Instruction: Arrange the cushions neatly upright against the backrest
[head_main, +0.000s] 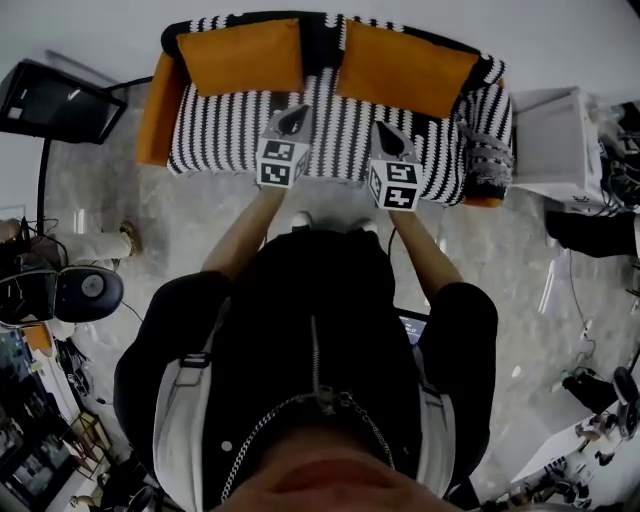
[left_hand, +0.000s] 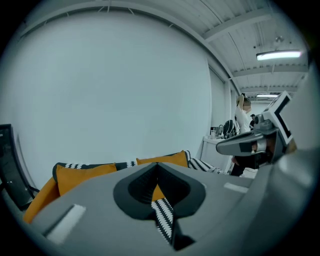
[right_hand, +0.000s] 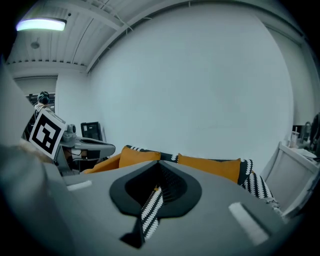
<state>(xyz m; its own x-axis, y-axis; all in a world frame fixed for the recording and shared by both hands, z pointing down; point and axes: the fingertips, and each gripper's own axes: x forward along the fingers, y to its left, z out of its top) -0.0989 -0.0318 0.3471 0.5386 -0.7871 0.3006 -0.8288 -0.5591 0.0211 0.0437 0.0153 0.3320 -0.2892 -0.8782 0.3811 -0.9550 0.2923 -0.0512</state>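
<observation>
Two orange cushions stand upright against the backrest of a black-and-white striped sofa (head_main: 340, 140): the left cushion (head_main: 240, 55) and the right cushion (head_main: 405, 68). My left gripper (head_main: 294, 119) hovers shut over the seat's front, below the left cushion, with nothing in it. Beside it my right gripper (head_main: 391, 141) is also shut and empty, below the right cushion. The left gripper view looks past my shut left gripper (left_hand: 157, 167) to both cushions (left_hand: 82, 174) (left_hand: 167, 159). The right gripper view shows my right gripper (right_hand: 159, 166) and the same cushions (right_hand: 137, 155) (right_hand: 212, 166).
A dark monitor (head_main: 55, 100) stands left of the sofa and a white cabinet (head_main: 555, 140) right of it. A grey fringed throw (head_main: 487, 160) hangs on the sofa's right arm. Cables and equipment crowd the floor at both sides.
</observation>
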